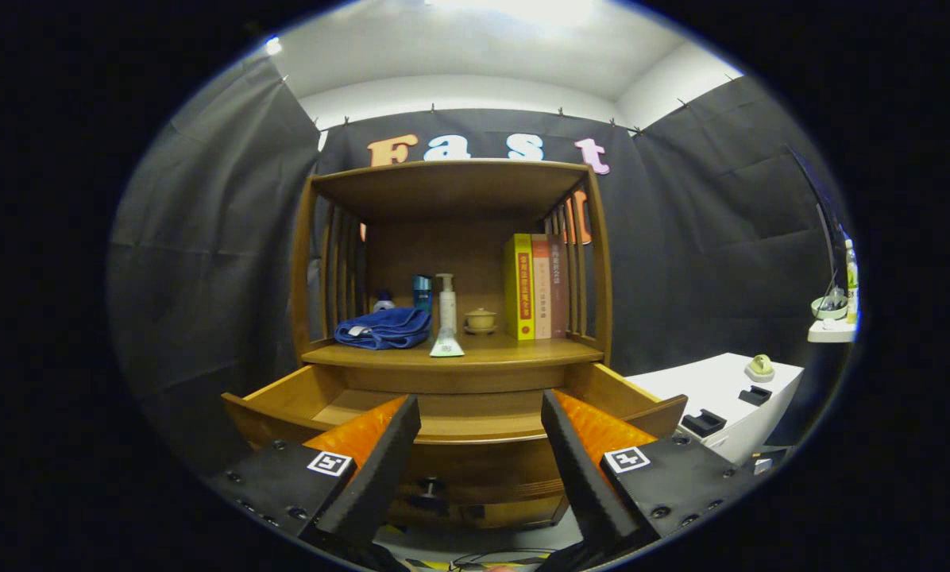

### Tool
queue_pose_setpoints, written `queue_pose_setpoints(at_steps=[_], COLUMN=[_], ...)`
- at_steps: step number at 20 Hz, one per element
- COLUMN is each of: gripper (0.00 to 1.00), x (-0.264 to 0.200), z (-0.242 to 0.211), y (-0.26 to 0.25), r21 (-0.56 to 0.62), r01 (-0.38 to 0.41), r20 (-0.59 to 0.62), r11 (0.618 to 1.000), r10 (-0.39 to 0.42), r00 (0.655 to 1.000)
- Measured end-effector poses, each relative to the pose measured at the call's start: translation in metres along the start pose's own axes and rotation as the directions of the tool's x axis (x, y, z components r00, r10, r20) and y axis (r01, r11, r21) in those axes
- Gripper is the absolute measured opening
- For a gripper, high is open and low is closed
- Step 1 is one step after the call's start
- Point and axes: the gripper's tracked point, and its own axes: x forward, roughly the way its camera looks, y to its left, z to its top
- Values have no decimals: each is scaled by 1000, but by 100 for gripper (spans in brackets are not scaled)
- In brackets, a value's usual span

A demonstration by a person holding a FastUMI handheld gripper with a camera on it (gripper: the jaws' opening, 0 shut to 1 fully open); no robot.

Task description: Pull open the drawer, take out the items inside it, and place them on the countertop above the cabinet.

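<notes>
Two black fingers of the claw (475, 445) stand wide apart with nothing between them, hovering just short of the open drawer (284, 397), whose front board sits just ahead of the fingertips and whose knob (430, 486) shows low between them. The drawer is pulled out from under the countertop (515, 353) of the cabinet, so opening looks done. Its inside is mostly hidden: only a strip of bare wooden floor shows beyond the fingers, and whether anything lies in it I cannot tell.

Beyond the drawer, on the countertop, sit a folded blue towel (384, 328), a pump bottle (446, 314), a small tube (446, 347) lying at its foot, a little lidded pot (480, 320) and upright books (534, 286).

The towel looks soft and light, best pinched at a thick fold. The bottle looks smooth and tippy, best taken round its body.
</notes>
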Motion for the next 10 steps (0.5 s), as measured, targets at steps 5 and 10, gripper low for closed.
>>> queue_pose_setpoints(at_steps=[5,10], gripper=[99,99], x=[4,19], z=[-39,-85], y=[27,28], r21=[10,-13], r01=[-65,-46], r20=[-37,-80], r11=[998,999], r10=[66,45], r00=[997,996])
